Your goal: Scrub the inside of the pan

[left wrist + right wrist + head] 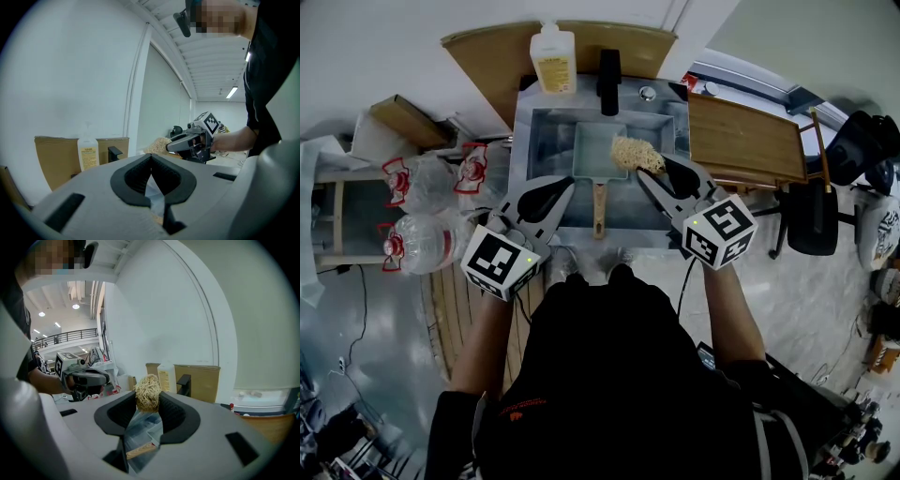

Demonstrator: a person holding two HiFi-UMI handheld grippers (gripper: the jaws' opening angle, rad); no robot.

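Note:
A square pale-blue pan lies in the steel sink, with its wooden handle pointing toward me. My right gripper is shut on a tan fibrous scrubber, which hovers over the pan's right edge. In the right gripper view the scrubber sits pinched between the pads, and the pan and its handle show below. My left gripper hangs over the sink's front left beside the handle. Its jaws are shut with nothing in them.
A soap bottle and a black faucet stand behind the sink. A wooden board lies to the right. Plastic bottles sit on a rack at the left. A dark chair stands at the far right.

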